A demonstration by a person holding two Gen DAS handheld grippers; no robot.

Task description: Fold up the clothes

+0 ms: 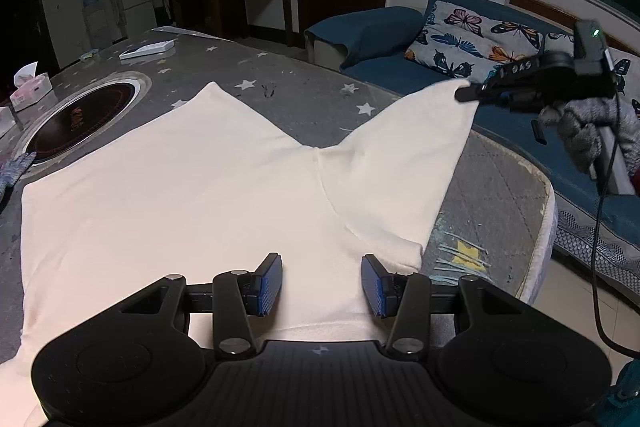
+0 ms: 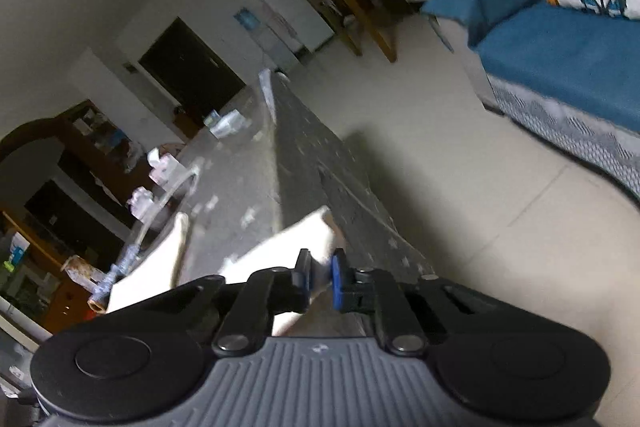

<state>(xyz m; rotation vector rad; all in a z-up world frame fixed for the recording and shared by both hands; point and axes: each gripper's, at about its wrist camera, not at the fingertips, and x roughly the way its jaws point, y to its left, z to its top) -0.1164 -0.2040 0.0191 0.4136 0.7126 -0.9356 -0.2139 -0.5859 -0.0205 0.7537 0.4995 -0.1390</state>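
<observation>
A cream white garment (image 1: 192, 187) lies spread on the grey star-patterned table (image 1: 304, 95). My left gripper (image 1: 322, 285) is open and hovers low over the garment's near edge, its blue pads apart. My right gripper (image 1: 466, 93) is shut on the garment's sleeve (image 1: 416, 155) and holds its tip lifted off the table at the right. In the right wrist view the right gripper (image 2: 320, 277) pinches the white cloth (image 2: 296, 243) between its blue pads, above the table edge (image 2: 304, 163).
A round inset hob (image 1: 84, 115) sits at the table's left, with tissue boxes (image 1: 30, 89) and a white flat box (image 1: 148, 49) beyond. A blue sofa (image 1: 400, 67) with a butterfly cushion (image 1: 472, 39) stands right. The table's right edge (image 1: 544, 227) drops to tiled floor.
</observation>
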